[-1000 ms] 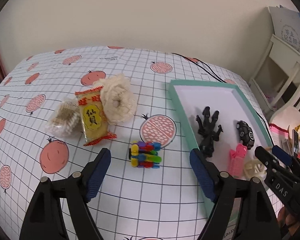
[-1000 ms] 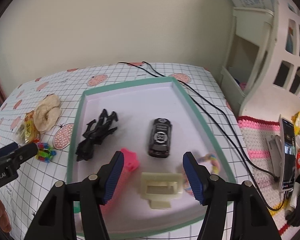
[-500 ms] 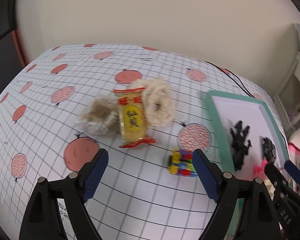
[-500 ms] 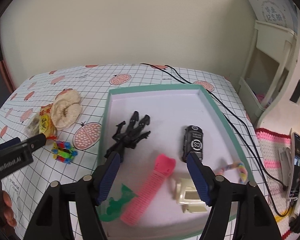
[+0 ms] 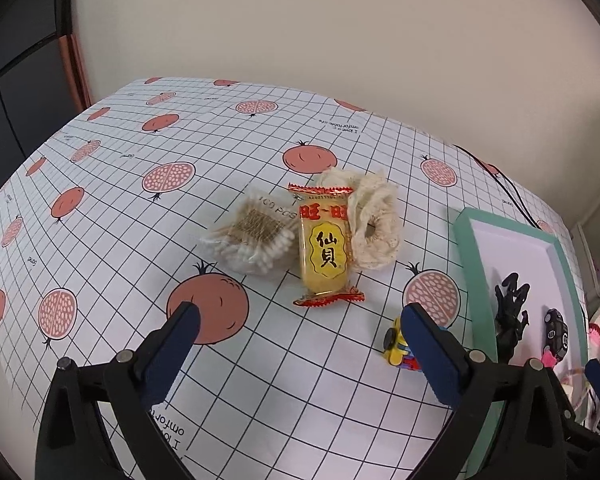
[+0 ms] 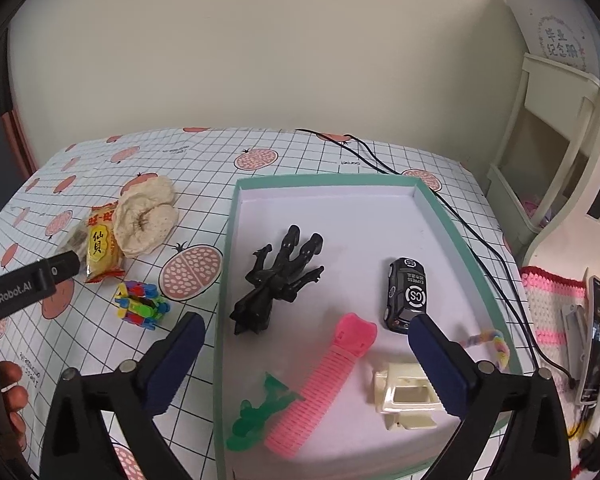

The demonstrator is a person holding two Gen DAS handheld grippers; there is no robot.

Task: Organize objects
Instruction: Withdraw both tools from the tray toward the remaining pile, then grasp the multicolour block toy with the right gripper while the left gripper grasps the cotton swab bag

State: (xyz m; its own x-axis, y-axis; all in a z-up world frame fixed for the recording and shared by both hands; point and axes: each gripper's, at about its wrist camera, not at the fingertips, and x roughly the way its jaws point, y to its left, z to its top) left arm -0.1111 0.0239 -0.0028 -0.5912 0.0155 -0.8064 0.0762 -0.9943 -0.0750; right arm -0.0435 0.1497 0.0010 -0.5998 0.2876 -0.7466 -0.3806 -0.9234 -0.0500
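My left tool [image 5: 300, 326] hangs released above the desk [image 5: 140, 216], facing the snack [image 5: 324, 246]. My right tool [image 6: 306, 344] is released too, over the tray [image 6: 452, 216].

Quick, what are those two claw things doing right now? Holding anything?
Left gripper: open, holding nothing, above the tablecloth.
Right gripper: open, holding nothing, over the tray.
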